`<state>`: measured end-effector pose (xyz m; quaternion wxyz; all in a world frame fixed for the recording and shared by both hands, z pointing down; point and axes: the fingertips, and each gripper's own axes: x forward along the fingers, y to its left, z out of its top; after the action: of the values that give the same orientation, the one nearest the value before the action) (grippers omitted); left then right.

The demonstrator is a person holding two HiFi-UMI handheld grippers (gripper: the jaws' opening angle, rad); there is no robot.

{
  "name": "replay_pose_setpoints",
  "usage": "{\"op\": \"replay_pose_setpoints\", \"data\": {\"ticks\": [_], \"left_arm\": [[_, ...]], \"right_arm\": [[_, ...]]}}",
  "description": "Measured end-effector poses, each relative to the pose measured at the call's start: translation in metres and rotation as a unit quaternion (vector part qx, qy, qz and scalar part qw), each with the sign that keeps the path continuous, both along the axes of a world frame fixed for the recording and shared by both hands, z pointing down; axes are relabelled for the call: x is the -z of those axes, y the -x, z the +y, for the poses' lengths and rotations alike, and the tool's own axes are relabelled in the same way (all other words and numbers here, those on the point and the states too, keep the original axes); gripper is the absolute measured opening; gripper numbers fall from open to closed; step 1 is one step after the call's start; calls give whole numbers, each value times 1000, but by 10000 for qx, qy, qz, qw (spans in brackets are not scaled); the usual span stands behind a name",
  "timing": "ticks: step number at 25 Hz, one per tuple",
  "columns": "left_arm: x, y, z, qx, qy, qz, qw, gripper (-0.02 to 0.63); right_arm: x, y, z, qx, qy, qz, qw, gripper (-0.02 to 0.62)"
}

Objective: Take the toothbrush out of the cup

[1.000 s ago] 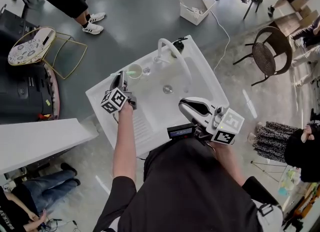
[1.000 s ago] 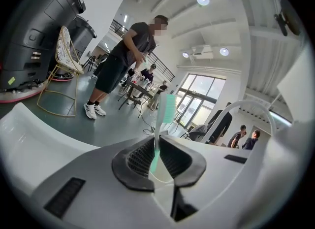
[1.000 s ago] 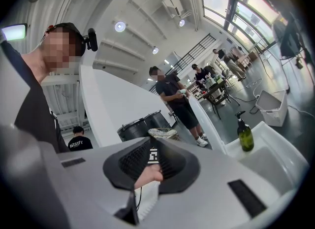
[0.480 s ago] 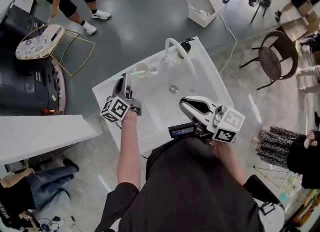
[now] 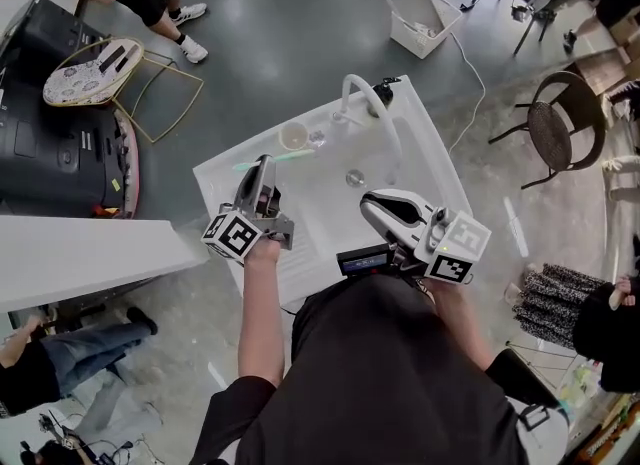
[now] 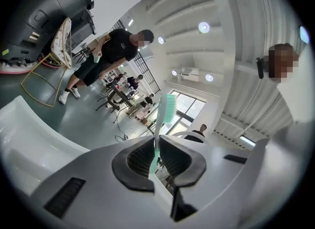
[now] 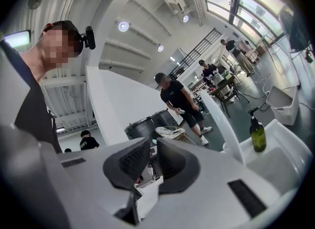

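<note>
Over the white sink [image 5: 225,178], my left gripper [image 5: 263,165] is shut on a pale green toothbrush [image 5: 285,156]. The brush lies roughly level, held by its handle, just in front of the small white cup [image 5: 293,135] on the sink's back ledge and clear of it. In the left gripper view the toothbrush [image 6: 166,112] sticks up from between the pads [image 6: 142,159], bristle head uppermost. My right gripper [image 5: 372,205] hovers over the sink's near right side. In the right gripper view its jaws are drawn together with nothing between them [image 7: 153,161].
A curved white faucet [image 5: 366,105], a dark soap bottle [image 5: 386,87] and a small clear glass [image 5: 318,138] stand along the sink's back. On the floor around are a white bin [image 5: 425,15], a round chair [image 5: 553,131], a gold-framed stand [image 5: 95,71] and several people.
My left gripper has risen and drawn back toward me with the toothbrush, which has come out of the cup. The right gripper has stayed where it was.
</note>
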<state>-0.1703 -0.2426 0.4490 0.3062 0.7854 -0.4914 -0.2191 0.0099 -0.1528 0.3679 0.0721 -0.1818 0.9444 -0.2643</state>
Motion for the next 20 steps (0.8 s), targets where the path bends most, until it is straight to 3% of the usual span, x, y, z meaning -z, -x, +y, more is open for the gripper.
{"op": "replay_pose_setpoints", "data": {"ticks": [10,20], "left_arm": [[34,-13,29,-383,-328,597,9969,38],[69,-29,55,-859,-762,1068,9876,38]], "right_arm": [[-5,-4,-1,-58,24,57,10000,32],[-3,-5,-3,-77,37,53,9999,32]]}}
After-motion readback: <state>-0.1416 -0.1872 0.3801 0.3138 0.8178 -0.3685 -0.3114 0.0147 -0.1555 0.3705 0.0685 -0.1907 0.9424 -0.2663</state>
